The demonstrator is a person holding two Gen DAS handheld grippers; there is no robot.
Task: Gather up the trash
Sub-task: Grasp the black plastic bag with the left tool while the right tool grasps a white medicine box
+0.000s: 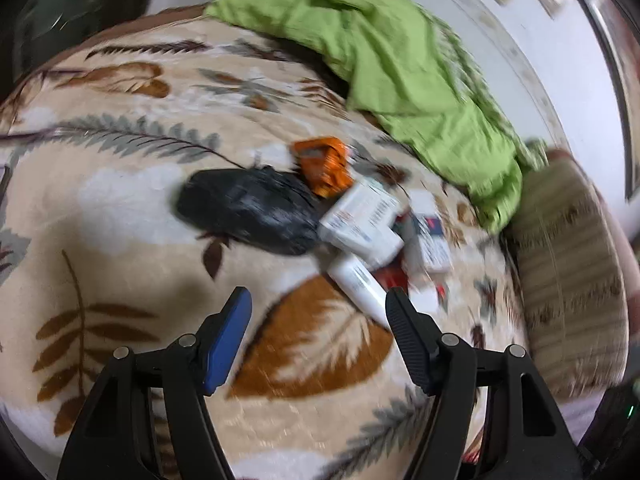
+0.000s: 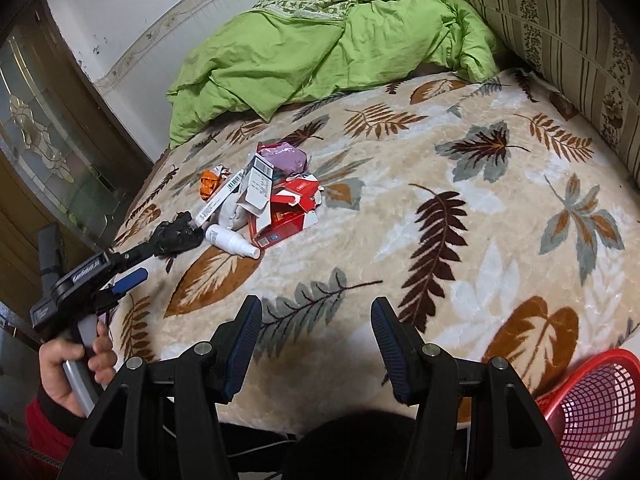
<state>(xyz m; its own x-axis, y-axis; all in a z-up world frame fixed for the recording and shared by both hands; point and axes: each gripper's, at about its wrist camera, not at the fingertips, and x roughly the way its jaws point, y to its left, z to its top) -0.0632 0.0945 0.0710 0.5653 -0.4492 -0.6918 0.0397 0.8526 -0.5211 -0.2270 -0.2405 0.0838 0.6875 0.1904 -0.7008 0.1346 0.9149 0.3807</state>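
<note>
Several light scraps lie heaped on the bed ahead of both jaws: crushable cartons, a limp black bag, a slick white bottle best pinched mid-body. Left gripper and right gripper stand apart, empty; red basket beside the right jaws.

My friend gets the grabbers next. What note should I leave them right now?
Left gripper: open, empty, near the black plastic bag.
Right gripper: open, empty, over the leaf-print blanket.
Trash is piled mid-bed: white spray bottle, red carton, white boxes, orange wrapper, purple packet.
Red mesh basket sits at the bed's near right corner.
Done: nothing visibly collected.
Left: move every piece into the basket.
</note>
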